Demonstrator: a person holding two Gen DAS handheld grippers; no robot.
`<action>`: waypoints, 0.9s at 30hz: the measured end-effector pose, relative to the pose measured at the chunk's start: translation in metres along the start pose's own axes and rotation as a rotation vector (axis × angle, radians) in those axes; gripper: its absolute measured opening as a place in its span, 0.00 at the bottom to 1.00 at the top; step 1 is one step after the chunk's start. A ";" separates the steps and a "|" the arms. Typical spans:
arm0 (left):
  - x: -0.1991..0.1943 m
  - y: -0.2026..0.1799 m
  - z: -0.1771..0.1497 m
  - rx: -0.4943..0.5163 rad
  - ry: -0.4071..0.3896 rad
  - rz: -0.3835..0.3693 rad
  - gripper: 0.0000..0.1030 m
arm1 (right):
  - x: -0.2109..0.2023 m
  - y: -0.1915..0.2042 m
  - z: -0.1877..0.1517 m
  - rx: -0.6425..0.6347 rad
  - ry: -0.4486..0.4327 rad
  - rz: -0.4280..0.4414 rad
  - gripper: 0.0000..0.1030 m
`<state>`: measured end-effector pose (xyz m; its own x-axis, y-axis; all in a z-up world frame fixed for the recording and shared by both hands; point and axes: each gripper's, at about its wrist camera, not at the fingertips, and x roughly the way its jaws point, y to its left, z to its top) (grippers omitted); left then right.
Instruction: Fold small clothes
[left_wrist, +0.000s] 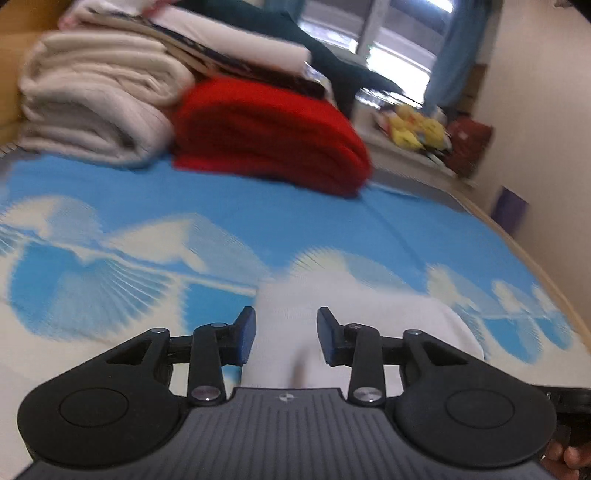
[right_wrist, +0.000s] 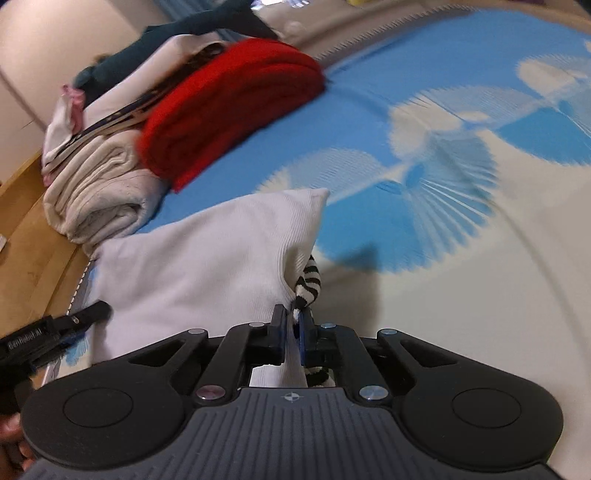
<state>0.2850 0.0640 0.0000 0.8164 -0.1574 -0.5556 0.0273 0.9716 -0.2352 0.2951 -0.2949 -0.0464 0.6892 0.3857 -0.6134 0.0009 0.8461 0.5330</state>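
Observation:
A small white ribbed garment (right_wrist: 207, 254) lies on the blue and white patterned bed sheet (right_wrist: 443, 184). My right gripper (right_wrist: 293, 314) is shut on its near edge, where a black and white striped trim (right_wrist: 309, 282) shows. In the left wrist view the same white garment (left_wrist: 295, 317) lies between the fingers of my left gripper (left_wrist: 286, 328), which is open just above it. The left gripper (right_wrist: 79, 319) also shows at the left edge of the right wrist view, next to the garment's left side.
A pile of folded clothes sits at the back of the bed: a red knit (left_wrist: 273, 136), a cream blanket (left_wrist: 96, 99), dark and white pieces on top. A wooden bed frame (right_wrist: 33, 229) runs along the left. A window (left_wrist: 388, 40) and a shelf with yellow toys (left_wrist: 413, 125) lie beyond.

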 end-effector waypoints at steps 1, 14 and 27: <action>-0.002 0.006 0.001 -0.026 0.024 -0.016 0.40 | 0.008 0.007 0.000 -0.021 -0.002 -0.010 0.06; 0.007 0.000 -0.049 0.171 0.368 0.003 0.65 | 0.037 0.020 -0.004 -0.031 0.064 -0.216 0.18; -0.049 -0.028 -0.066 0.275 0.353 0.110 0.90 | 0.006 0.026 -0.050 -0.232 0.228 -0.318 0.33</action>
<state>0.2058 0.0326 -0.0191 0.5777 -0.0554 -0.8144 0.1424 0.9892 0.0337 0.2627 -0.2520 -0.0648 0.5035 0.1427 -0.8521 0.0063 0.9856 0.1688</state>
